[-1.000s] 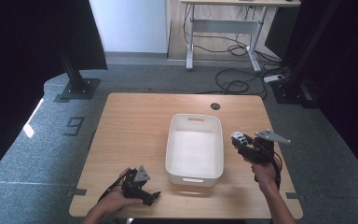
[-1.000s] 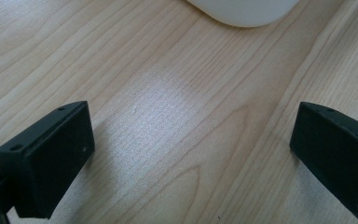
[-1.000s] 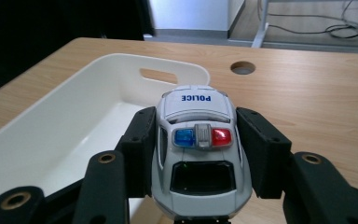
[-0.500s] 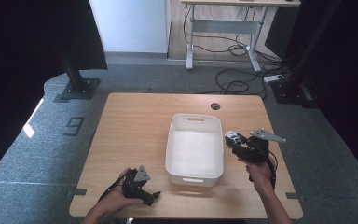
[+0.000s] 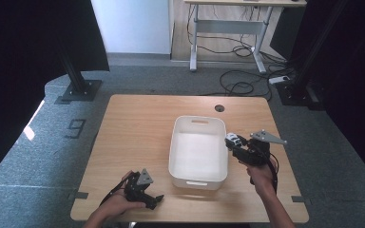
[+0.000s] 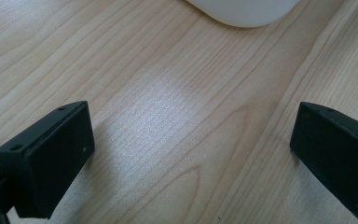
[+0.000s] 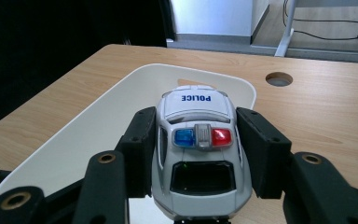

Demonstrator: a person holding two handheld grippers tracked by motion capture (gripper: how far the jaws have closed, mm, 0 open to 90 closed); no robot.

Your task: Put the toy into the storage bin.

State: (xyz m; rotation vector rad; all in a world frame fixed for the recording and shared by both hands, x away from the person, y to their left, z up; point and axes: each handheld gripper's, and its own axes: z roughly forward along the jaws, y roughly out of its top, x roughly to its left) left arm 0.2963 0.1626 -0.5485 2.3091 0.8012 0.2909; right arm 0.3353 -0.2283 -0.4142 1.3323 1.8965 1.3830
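Note:
A white toy police car point(image 7: 198, 144) with blue and red roof lights sits between the pads of my right gripper point(image 7: 196, 149), which is shut on its sides. In the high view the car point(image 5: 233, 141) hangs just above the right rim of the white tub point(image 5: 176, 147), with the right gripper point(image 5: 237, 145) behind it. My left gripper point(image 5: 155, 201) rests low at the table's front edge, left of the tub. Its jaws stand wide apart over bare wood in the left gripper view point(image 6: 186, 149), with nothing between them.
The wooden table point(image 5: 138, 128) has a round cable hole point(image 5: 219, 108) at its back right. The tub's rounded corner point(image 6: 242, 11) shows just beyond the left gripper. Black stands, cables and a desk frame stand on the floor behind.
My right gripper has carried the police car leftward, from beside the tub to its right rim. The left gripper has stayed where it was.

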